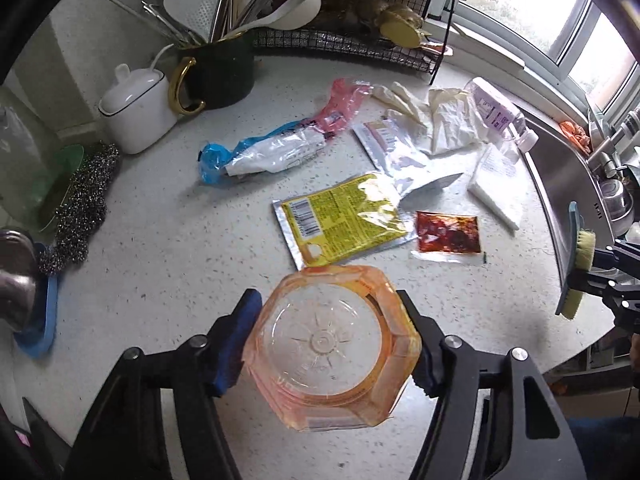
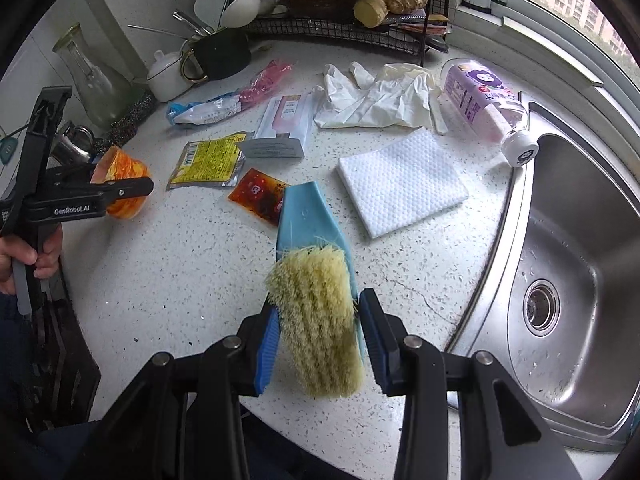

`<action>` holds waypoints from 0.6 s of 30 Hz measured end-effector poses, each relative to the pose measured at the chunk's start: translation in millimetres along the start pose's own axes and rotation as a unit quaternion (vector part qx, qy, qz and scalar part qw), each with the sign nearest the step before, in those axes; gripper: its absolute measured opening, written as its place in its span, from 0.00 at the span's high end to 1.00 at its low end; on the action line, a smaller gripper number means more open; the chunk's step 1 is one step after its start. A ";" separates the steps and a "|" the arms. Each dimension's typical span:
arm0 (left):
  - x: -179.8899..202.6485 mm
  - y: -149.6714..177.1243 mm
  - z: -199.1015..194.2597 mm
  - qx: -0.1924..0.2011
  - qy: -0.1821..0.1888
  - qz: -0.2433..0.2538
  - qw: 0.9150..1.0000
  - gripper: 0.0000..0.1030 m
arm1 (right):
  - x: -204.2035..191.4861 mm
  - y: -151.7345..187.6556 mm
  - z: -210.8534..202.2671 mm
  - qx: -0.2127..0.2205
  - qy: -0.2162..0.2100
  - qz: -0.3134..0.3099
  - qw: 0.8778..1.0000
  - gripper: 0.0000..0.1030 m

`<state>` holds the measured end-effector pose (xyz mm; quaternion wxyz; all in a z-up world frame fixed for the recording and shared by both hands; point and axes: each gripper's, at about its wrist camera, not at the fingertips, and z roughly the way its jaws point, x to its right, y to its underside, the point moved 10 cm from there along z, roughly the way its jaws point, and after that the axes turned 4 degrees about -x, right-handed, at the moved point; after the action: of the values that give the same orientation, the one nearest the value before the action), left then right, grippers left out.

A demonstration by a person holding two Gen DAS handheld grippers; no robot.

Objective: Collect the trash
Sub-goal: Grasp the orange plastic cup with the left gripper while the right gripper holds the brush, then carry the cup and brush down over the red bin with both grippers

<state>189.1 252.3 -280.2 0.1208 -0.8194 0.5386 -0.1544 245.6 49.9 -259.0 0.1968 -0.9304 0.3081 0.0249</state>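
I have the left gripper [image 1: 332, 352] clamped on an orange plastic cup [image 1: 332, 348], lifted off the counter [image 1: 160, 272] for carrying away, while my right gripper [image 2: 316, 332] pinches a blue brush [image 2: 316, 280], probably for sweeping the wrappers [image 1: 344, 220] lying mid-counter.

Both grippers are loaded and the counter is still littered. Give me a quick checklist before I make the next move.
1. Left gripper shut on the orange plastic cup, pads on both sides: ok.
2. Right gripper shut on the scrub brush: ok, though a brush is not obviously trash.
3. Cup clear of the countertop: it looks lifted in the right wrist view: ok.
4. Trash bin located: cannot tell, none in either view.
5. Counter cleared: not ok; the yellow packet, red sauce sachet, white gloves and purple bottle still lie there.
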 end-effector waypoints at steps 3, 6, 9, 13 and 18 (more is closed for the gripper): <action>29.2 5.0 -19.2 0.015 0.005 0.002 1.000 0.38 | 9.4 5.9 -16.3 0.019 -0.001 -0.006 1.000 0.64; 62.3 11.0 -35.8 0.027 0.019 0.008 0.999 0.38 | 19.8 13.6 -34.5 0.037 0.004 -0.014 0.999 0.64; 98.9 12.1 -46.9 0.035 0.029 0.025 0.999 0.38 | 30.6 24.7 -56.7 0.053 0.008 -0.011 0.999 0.64; 147.0 23.0 -65.2 0.046 0.042 0.059 0.996 0.38 | 41.5 43.2 -86.7 0.076 0.014 -0.007 0.997 0.64; 198.3 46.6 -82.3 0.043 0.053 0.082 0.994 0.38 | 50.8 82.6 -117.9 0.091 0.019 0.012 0.996 0.64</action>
<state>192.0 49.1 -196.9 0.1390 -0.7572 0.6025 -0.2105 229.7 -84.2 -187.9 0.2743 -0.9052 0.3242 -0.0185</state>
